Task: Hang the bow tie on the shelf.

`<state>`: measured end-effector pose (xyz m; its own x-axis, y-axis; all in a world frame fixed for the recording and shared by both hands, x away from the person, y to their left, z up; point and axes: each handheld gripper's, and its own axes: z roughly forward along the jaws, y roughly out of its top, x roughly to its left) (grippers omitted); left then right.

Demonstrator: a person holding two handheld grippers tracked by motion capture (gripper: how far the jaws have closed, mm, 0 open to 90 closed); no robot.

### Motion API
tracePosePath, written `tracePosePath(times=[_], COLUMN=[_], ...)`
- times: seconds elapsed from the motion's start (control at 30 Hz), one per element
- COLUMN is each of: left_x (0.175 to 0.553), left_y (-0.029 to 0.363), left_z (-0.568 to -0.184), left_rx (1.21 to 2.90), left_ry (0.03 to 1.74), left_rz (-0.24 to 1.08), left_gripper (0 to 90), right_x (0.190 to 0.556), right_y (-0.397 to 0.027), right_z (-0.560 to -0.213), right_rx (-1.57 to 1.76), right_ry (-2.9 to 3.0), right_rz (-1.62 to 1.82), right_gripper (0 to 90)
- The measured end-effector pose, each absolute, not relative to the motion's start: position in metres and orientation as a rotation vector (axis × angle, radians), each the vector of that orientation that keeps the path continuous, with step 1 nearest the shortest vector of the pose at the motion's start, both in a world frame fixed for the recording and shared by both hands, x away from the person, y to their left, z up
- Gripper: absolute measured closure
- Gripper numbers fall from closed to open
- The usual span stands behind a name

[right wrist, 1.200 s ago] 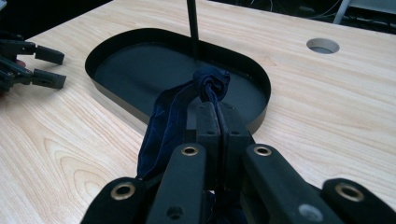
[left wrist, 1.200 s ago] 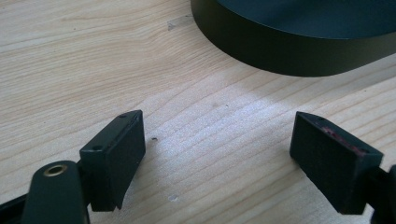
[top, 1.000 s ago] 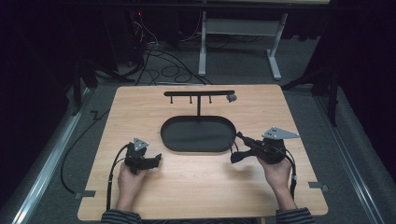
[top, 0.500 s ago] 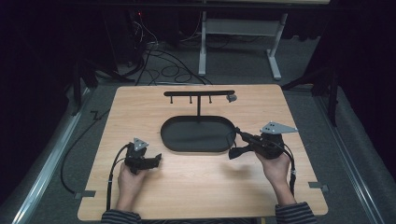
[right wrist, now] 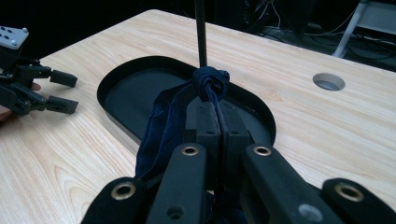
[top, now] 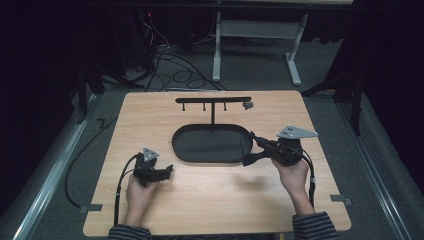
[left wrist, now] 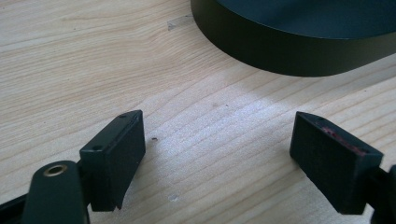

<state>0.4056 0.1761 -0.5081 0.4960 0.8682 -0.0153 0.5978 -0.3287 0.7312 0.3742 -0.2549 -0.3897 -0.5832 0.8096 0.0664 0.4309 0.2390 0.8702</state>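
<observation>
Fingers (right wrist: 223, 122) of the right gripper (top: 251, 148) pinch a dark blue cloth (right wrist: 166, 122) over the black oval tray's (top: 182, 150) right end.
The right gripper view alone reveals the cloth's colour; the left gripper (top: 168, 170) rests on the worktop (top: 210, 200), fingers (left wrist: 114, 154) spread wide and empty.

Left claw (left wrist: 219, 158) gapes over wooden table (left wrist: 70, 56), near black tray (left wrist: 299, 51).

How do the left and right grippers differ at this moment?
The left gripper has its jaws open with nothing between them; the right gripper is shut on a dark blue cloth. The left sits low over bare table; the right reaches over the black tray rim. Each is held by one hand.
</observation>
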Motion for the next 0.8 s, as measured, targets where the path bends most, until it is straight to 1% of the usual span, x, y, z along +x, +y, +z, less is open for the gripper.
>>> tracePosePath(times=[0.8], left_x=[0.406], left_y=[0.176], left_z=[-0.508], left_rx=[2.052], left_ry=[1.2], left_rz=[0.503], left_gripper=[18.6], right_x=[0.39], right_y=[-0.245], right_z=[-0.38], right_rx=[1.124], right_ry=[2.1], right_rz=[1.32], right_gripper=[90.0])
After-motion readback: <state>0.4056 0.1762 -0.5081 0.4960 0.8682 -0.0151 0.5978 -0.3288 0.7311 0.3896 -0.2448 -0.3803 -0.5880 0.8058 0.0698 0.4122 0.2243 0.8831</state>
